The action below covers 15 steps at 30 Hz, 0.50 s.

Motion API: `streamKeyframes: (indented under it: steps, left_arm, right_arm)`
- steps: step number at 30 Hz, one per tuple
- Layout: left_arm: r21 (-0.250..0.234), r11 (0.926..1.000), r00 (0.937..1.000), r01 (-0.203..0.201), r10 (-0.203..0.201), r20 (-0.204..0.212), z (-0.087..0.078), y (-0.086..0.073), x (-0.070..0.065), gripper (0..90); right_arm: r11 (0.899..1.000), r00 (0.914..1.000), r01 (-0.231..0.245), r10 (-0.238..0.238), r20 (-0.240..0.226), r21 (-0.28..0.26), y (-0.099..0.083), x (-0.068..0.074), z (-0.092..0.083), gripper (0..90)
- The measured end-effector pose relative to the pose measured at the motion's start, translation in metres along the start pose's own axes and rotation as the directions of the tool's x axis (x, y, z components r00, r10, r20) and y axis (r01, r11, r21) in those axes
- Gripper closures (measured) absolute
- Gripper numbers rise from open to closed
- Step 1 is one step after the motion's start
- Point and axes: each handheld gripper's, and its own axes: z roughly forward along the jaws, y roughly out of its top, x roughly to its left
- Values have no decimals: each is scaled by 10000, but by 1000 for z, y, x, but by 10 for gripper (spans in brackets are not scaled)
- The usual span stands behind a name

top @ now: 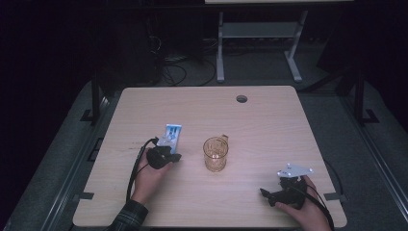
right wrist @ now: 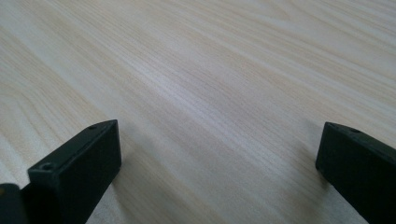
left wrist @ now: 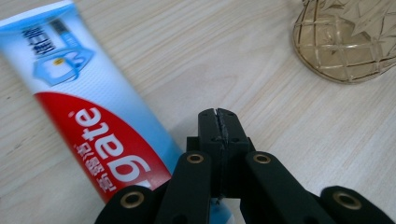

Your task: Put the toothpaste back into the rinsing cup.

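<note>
Seemingly idle, the left hand-held gripper (left wrist: 218, 116) rests closed and empty beside the toothpaste tube (left wrist: 84, 116); the right hand-held gripper (right wrist: 219, 172) gapes wide over bare counter (right wrist: 210, 70).

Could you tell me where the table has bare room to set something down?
The far half, around the cable hole, and the right side between glass mug and right gripper are bare. It is crowded between toothpaste tube, left gripper and mug.
</note>
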Motion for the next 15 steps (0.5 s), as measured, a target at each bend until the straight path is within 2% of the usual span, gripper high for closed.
streamKeyframes:
  steps: [4,15]
  left_arm:
    - [36,10000,9998,88,-87,-204,-6,-3,5,899]
    - [-106,9987,9978,500,-504,-431,-18,-12,19,899]
  right_arm:
    - [10000,10000,-2,2,-3,-2,0,0,0,0]
    - [10000,10000,3,-3,-10,-3,0,0,0,0]
